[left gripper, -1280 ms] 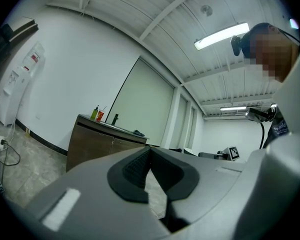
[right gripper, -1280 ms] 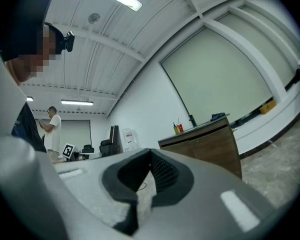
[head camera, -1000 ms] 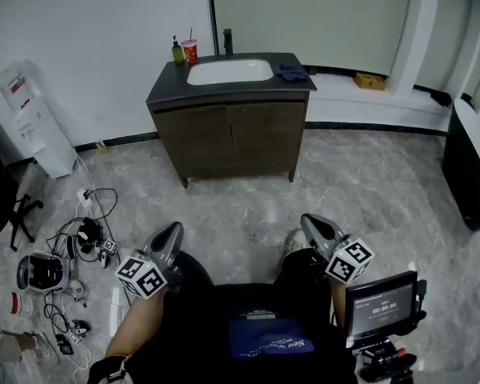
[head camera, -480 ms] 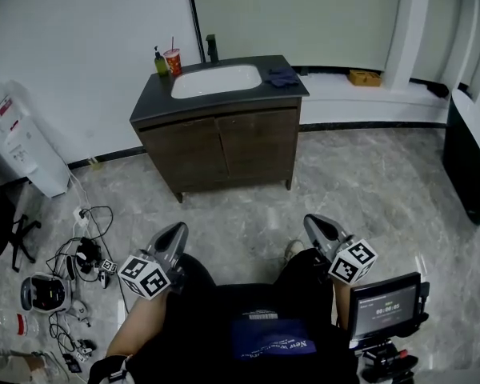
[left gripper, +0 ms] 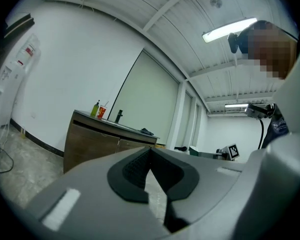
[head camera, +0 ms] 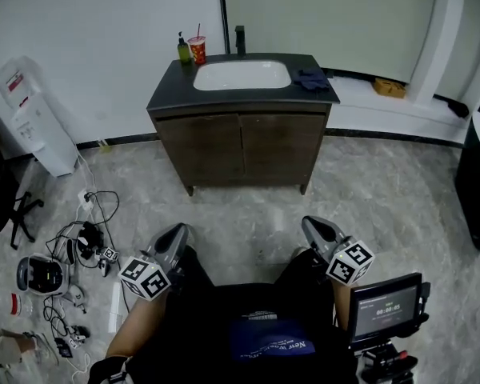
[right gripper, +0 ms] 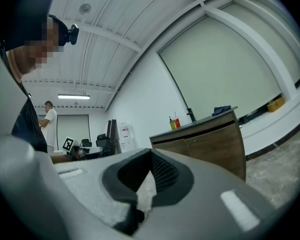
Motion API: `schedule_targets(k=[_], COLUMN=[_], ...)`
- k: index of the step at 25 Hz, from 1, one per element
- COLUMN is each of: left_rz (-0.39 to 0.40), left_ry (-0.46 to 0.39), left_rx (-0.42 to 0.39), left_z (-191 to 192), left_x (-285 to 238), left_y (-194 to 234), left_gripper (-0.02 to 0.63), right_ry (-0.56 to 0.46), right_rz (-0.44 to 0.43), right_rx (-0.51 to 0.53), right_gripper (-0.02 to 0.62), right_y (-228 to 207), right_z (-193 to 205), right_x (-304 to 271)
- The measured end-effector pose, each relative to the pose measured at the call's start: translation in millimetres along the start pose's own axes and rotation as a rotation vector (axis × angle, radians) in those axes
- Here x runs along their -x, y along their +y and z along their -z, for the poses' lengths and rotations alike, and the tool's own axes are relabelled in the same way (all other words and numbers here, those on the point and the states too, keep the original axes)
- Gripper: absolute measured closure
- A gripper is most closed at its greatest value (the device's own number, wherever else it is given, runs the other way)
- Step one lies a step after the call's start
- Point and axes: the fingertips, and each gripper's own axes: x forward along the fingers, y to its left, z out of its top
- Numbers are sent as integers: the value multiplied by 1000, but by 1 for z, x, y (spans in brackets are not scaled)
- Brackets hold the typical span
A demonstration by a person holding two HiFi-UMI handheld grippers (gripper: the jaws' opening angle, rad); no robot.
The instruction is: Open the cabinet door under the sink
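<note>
The dark wood sink cabinet stands against the far wall, its two doors closed below a white basin. My left gripper and right gripper are held low by the person's knees, well short of the cabinet, both shut and empty. In the left gripper view the shut left gripper points toward the cabinet at the left. The right gripper view has the shut right gripper below the cabinet, which stands at the right.
A soap bottle, a red cup and a dark cloth sit on the counter. A white water dispenser and tangled cables with devices lie left. A small screen is at lower right.
The head view has swung, so the cabinet sits a little further right in the picture than half a second ago. Both grippers stay by the knees, still shut.
</note>
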Motion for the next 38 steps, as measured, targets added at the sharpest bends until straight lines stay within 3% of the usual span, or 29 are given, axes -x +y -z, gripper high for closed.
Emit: schedule_targets(k=[14, 25, 32, 38], left_rz=[-111, -139, -102, -43], left_ry=[-84, -104, -71, -47], left_rx=[35, 36, 61, 32], left_z=[-21, -25, -23, -33], left_x=[-7, -21, -60, -105], left_y=[78, 119, 137, 132], left_gripper=[604, 604, 604, 604], right_ry=[60, 112, 131, 112], right_rz=[-89, -129, -99, -53], right_rx=[59, 109, 119, 89], right_gripper=[594, 594, 594, 594], right_y=[-16, -34, -57, -91], right_z=[-18, -18, -18, -17], right_x=[-108, -172, -190, -194])
